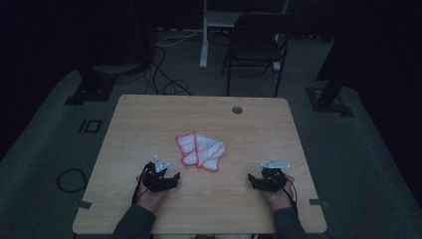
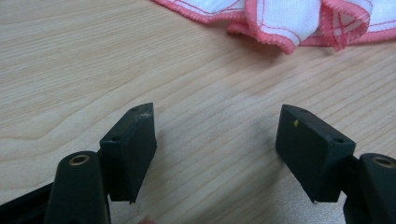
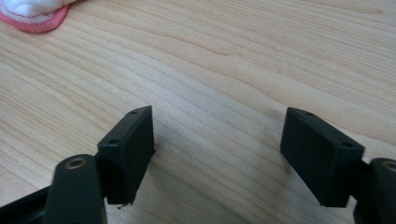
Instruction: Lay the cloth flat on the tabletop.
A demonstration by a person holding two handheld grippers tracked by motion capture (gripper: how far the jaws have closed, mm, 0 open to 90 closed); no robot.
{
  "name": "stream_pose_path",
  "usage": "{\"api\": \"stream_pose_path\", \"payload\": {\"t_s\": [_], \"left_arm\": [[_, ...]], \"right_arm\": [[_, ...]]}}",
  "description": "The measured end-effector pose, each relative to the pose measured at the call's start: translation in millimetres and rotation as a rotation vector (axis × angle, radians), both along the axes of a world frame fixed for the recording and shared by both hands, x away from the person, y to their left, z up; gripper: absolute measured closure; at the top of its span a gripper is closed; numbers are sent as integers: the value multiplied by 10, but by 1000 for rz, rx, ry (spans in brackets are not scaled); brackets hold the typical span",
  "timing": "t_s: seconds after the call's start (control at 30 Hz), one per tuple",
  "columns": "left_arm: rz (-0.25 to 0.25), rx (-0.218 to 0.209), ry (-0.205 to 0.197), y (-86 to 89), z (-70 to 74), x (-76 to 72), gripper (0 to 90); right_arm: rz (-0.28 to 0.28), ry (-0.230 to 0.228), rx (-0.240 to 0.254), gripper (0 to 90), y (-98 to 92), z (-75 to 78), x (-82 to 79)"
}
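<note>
A white cloth (image 1: 201, 151) with a pink stitched hem lies crumpled and partly folded over itself near the middle of the wooden desk (image 1: 149, 114), ahead of both grippers and between them, so either one can get to it with a short reach. The left gripper (image 1: 169, 180) rests low at the near edge of the desk, its fingers (image 2: 133, 149) spread wide apart with bare wood between them and nothing held; in the left gripper view the cloth (image 2: 289, 21) sits just ahead of the fingertips, its rolled pink edge turned toward them, near but not touching. The right gripper (image 1: 255, 180) sits likewise at the near edge, fingers (image 3: 128, 149) just as wide and empty; from its own view a corner of the cloth (image 3: 32, 14) shows far up and to the left of the fingers, well apart from them. Both grippers angle slightly inward toward the cloth, which suggests a start pose: fingers opened fully so each can straddle a hem or corner once it arrives. The bunched state of the cloth, with one flap doubled over, reads as work not yet begun, likely spreading or folding it. The left gripper looks the better placed to take the nearest edge first, while the right would have to travel farther across the desk.
</note>
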State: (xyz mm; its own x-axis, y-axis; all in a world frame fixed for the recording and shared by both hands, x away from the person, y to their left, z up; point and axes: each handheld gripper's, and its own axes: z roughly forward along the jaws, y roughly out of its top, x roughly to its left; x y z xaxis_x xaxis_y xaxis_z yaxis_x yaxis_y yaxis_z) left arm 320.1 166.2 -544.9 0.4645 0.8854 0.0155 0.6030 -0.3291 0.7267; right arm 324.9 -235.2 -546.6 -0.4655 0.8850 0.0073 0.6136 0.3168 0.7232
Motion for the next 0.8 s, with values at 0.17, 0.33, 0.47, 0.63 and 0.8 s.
{"api": "stream_pose_path", "payload": {"t_s": [0.17,0.33,0.47,0.63,0.8], "left_arm": [[0,0,0,0,0,0,294],[0,0,0,0,0,0,295],[2,0,0,-2,0,-2,296],[-2,-3,-4,-6,1,-14,323],[-17,-5,-4,14,2,-15,335]], "right_arm": [[2,2,3,327,11,13,-13],[30,-21,-11,383,111,53,-57],[54,-39,-18,428,203,95,-100],[73,-44,-13,450,277,109,-121],[86,-61,-1,494,340,138,-149]]}}
